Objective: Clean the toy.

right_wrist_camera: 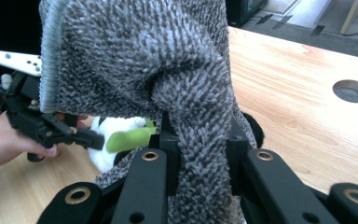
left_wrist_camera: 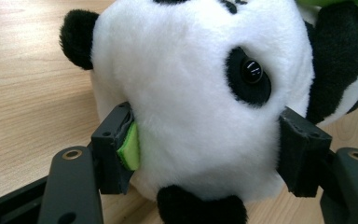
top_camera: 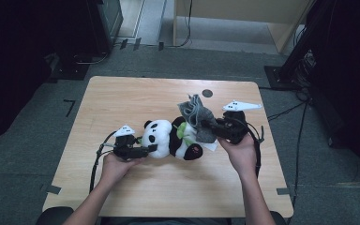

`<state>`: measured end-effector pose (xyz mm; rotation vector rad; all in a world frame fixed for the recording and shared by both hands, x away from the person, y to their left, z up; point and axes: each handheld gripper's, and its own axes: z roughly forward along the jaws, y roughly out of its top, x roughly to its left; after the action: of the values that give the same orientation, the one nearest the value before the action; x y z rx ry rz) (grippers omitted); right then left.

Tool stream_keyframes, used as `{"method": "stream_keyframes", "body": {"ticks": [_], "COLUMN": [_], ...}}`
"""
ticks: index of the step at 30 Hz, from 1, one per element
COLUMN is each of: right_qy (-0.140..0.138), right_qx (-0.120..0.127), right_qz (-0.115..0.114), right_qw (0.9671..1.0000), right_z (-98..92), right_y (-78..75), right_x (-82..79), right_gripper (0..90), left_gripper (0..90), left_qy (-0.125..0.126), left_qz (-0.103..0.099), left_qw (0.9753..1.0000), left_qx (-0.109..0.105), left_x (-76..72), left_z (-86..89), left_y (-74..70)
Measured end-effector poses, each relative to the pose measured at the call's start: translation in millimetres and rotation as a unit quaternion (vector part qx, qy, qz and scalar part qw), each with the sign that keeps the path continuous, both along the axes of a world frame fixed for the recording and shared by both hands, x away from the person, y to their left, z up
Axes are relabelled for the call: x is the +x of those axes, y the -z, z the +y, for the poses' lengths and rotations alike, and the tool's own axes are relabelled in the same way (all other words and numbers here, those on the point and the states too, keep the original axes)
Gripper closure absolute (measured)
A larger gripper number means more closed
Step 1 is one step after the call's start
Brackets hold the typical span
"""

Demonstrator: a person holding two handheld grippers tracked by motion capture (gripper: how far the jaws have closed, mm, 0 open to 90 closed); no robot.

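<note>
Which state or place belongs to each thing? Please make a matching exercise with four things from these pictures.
Things:
1. plush panda
2. grey cloth
3. left gripper
4. round hole

States or places:
A. in the tabletop, near the far edge
B. shut on the toy's white head
C. lying on the table between the two grippers
D. pinched in the right gripper, bunched up above it

Pairs: 1-C, 2-D, 3-B, 4-A
</note>
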<state>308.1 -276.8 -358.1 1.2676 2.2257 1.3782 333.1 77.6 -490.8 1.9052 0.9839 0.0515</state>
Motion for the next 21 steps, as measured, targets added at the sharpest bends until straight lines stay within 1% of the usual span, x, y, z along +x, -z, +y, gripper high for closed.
{"method": "stream_keyframes", "body": {"ticks": [2, 5, 6, 7, 9, 10, 11, 12, 13, 14, 15, 18, 21], "right_qy": [-0.005, -0.017, -0.019, -0.022, -0.025, -0.027, -0.029, -0.029, -0.027, -0.026, -0.025, -0.02, -0.016], "right_qx": [-0.002, -0.022, -0.024, -0.024, -0.033, -0.038, -0.045, -0.051, -0.053, -0.049, -0.046, -0.051, -0.04], "right_qz": [0.0, 0.002, 0.004, 0.008, 0.012, 0.019, 0.029, 0.034, 0.038, 0.039, 0.039, 0.033, 0.038], "right_qw": [1.0, 0.9996, 0.9995, 0.9994, 0.9991, 0.9987, 0.9982, 0.9977, 0.9975, 0.9977, 0.9979, 0.998, 0.9983], "right_z": [-0.3, 2.8, 3.5, 4.8, 8.6, 10.8, 13.0, 14.8, 16.1, 16.6, 16.3, 13.4, 7.0], "right_y": [0.8, 5.6, 7.7, 11.3, 20.7, 26.6, 32.8, 39.2, 44.2, 47.8, 50.2, 52.9, 55.5], "right_x": [-7.4, -21.4, -25.1, -29.6, -35.0, -35.5, -35.1, -34.2, -33.9, -33.6, -33.2, -33.0, -32.8], "right_gripper": [76.9, 76.8, 76.8, 76.8, 76.7, 76.4, 76.1, 75.6, 75.3, 75.4, 75.4, 75.8, 75.9], "left_gripper": [31.9, 31.9, 31.9, 31.9, 31.9, 32.0, 31.9, 31.9, 31.9, 31.8, 31.8, 31.7, 31.5], "left_qy": [0.0, -0.003, -0.002, -0.002, 0.001, 0.001, 0.004, 0.007, 0.009, 0.01, 0.011, 0.011, 0.012], "left_qz": [0.004, 0.013, 0.014, 0.015, 0.016, 0.015, 0.013, 0.009, 0.006, 0.005, 0.004, 0.005, 0.005], "left_qw": [1.0, 0.9999, 0.9999, 0.9999, 0.9999, 0.9999, 0.9999, 0.9998, 0.9997, 0.9997, 0.9996, 0.9997, 0.9997], "left_qx": [0.002, 0.0, 0.001, 0.003, 0.004, 0.005, 0.009, 0.015, 0.021, 0.023, 0.024, 0.023, 0.022], "left_x": [1.4, 3.5, 4.2, 4.8, 5.8, 6.2, 6.6, 6.3, 5.6, 5.3, 5.2, 5.6, 5.8], "left_z": [-0.5, -1.3, -1.6, -2.1, -3.5, -4.3, -4.8, -5.7, -6.3, -6.5, -6.5, -6.2, -6.0], "left_y": [-1.5, -2.9, -3.6, -4.0, -4.2, -4.2, -4.3, -4.4, -4.6, -4.8, -4.9, -4.7, -4.4]}}
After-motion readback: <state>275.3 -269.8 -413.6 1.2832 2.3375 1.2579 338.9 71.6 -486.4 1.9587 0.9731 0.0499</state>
